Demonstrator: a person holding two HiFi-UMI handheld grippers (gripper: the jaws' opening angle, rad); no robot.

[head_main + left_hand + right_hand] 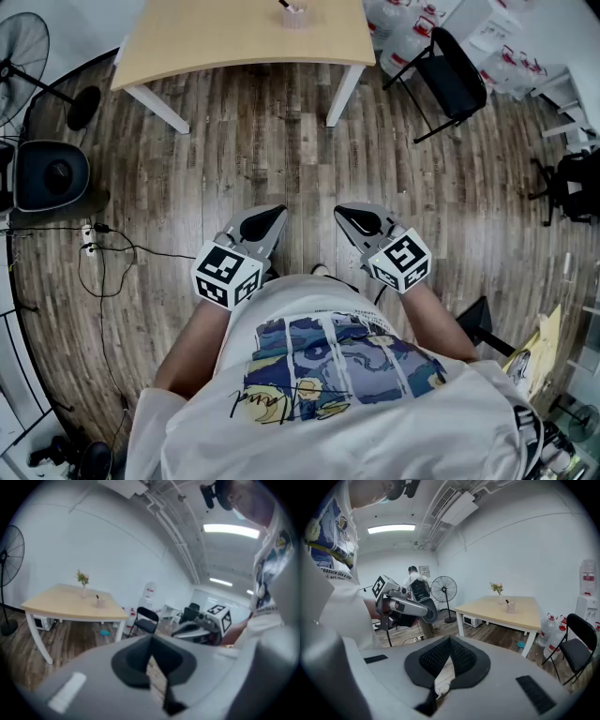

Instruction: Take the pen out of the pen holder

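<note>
Ahead, table (234, 37), pen holder (294, 16); plank floor (281, 159)

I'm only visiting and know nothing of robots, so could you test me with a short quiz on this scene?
1. True or false: the pen is in the holder.
2. What does the holder stand on?
3. Fill in: the left gripper and right gripper are both ___, holding nothing.
Key: 1 true; 2 the table; 3 shut.
</note>
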